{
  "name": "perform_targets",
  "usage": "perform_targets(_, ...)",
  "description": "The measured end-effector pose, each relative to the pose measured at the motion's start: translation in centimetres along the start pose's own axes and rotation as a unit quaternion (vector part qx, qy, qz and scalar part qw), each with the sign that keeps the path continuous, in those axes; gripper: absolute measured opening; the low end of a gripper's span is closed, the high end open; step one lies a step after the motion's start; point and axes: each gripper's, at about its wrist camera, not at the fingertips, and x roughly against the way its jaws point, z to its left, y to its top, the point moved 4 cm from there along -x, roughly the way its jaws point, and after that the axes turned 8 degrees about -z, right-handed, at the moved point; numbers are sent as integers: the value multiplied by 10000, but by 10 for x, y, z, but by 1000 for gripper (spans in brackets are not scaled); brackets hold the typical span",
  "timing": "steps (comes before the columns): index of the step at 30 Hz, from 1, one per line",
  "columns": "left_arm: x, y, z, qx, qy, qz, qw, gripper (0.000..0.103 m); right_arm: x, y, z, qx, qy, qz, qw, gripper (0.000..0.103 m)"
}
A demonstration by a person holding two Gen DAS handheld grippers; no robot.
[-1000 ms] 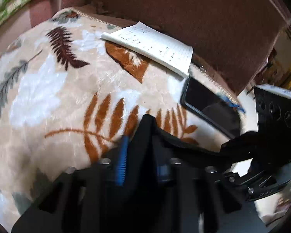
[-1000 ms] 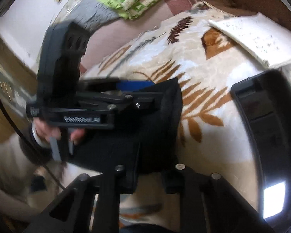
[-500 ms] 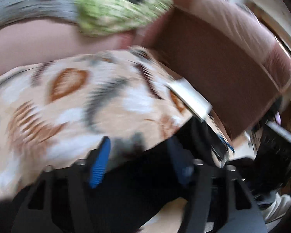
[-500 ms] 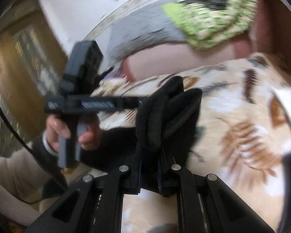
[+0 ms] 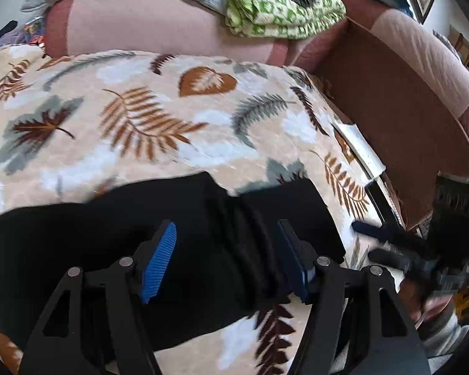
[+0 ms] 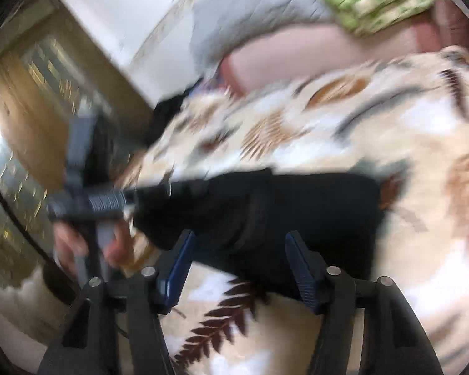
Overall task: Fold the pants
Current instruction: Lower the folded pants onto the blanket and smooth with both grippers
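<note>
left hand-held gripper [image 5: 226, 259]: jaws spread, blue pads clear of the cloth; its jaws have just been opening, pants lie below and between them, not pinched.
right hand-held gripper [image 6: 240, 268]: also spread, jaws have just been opening; cloth under the gap, nothing held. View blurred.
pants [image 5: 147, 237]: black, lying as a long folded band across the leaf-print blanket [image 5: 159, 125] on the sofa [image 5: 400, 100], one end bunched near the left pads.
why placed so: looks like a fold was just laid down and let go; both tools hang over it, likely to check or smooth.
vs earlier frame: a second ago both were clamped on black cloth lifted off the blanket; now cloth is down and flat. Left view has swung: notebook [image 5: 359, 147] now at right edge, green fabric [image 5: 281, 3] now in view.
other: person's hand [image 6: 87, 243] on left tool's grip, seen from right view.
</note>
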Motion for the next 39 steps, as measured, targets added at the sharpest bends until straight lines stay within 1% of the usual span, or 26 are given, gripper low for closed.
perform_targets(2,-3,-4,-12,-71,33,-44,10000,64,5,5,-20,99,-531,-2,9985,48)
perform_targets(3,-6,-6,-20,-115,25,-62,9999,64,5,6,-26,110,-701,32,9975,31)
perform_targets(4,-9,-7,-28,-164,15,-75,9998,64,3,6,-32,95,-785,70,9968,22)
perform_targets(5,-13,-8,-34,-206,59,-76,9997,64,-3,7,-35,73,-784,94,9969,21)
perform_targets(6,-17,-9,-38,-239,186,-66,9995,64,-11,8,-36,92,-792,88,9968,21)
perform_targets(8,-29,-11,-37,-301,646,10,9975,64,-30,12,-38,154,-895,138,9958,21)
perform_targets(10,-42,-17,-31,-308,954,142,9949,64,-47,7,-42,184,-997,226,9946,20)
perform_targets(12,-54,-25,-20,-191,1113,313,9931,64,-65,2,-53,176,-1243,404,9913,15)
perform_targets(13,-55,-29,-17,-141,1091,273,9936,64,-70,-2,-58,80,-1269,486,9907,14)
perform_targets(14,-53,-31,-16,-127,1061,177,9941,64,-70,-3,-60,23,-1229,423,9915,14)
perform_targets(15,-50,-31,-16,-137,1027,115,9945,64,-68,-2,-59,29,-1214,390,9918,14)
perform_targets(17,-46,-32,-17,-142,1017,110,9947,64,-62,0,-55,111,-1208,390,9918,14)
perform_targets(19,-40,-32,-17,-68,975,115,9951,64,-51,2,-50,147,-1205,338,9920,21)
perform_targets(23,-23,-33,-12,165,916,29,9957,64,-34,-1,-29,281,-1021,253,9941,21)
perform_targets(27,-2,-36,-3,309,1000,-94,9945,64,-38,-14,-14,404,-871,400,9946,21)
perform_targets(29,15,-40,9,504,1064,-202,9928,64,-45,-22,-10,471,-831,521,9941,22)
perform_targets(30,23,-42,15,613,1100,-254,9917,64,-52,-29,-9,491,-767,644,9938,23)
perform_targets(32,43,-47,30,882,1194,-406,9881,64,-60,-37,-9,547,-828,754,9922,24)
perform_targets(33,57,-52,41,1037,1281,-484,9851,64,-58,-37,-6,611,-858,702,9920,24)
perform_targets(34,65,-55,47,1136,1340,-530,9830,64,-57,-35,-5,615,-825,717,9921,27)
perform_targets(35,78,-60,58,1288,1408,-614,9797,64,-55,-33,-3,594,-778,722,9926,28)
perform_targets(37,100,-71,79,1639,1519,-773,9716,67,-49,-27,3,572,-694,614,9941,31)
perform_targets(38,109,-77,90,1888,1501,-840,9668,67,-48,-25,6,571,-647,569,9946,32)
perform_targets(39,116,-82,101,2135,1512,-892,9610,69,-48,-23,11,551,-549,533,9955,34)
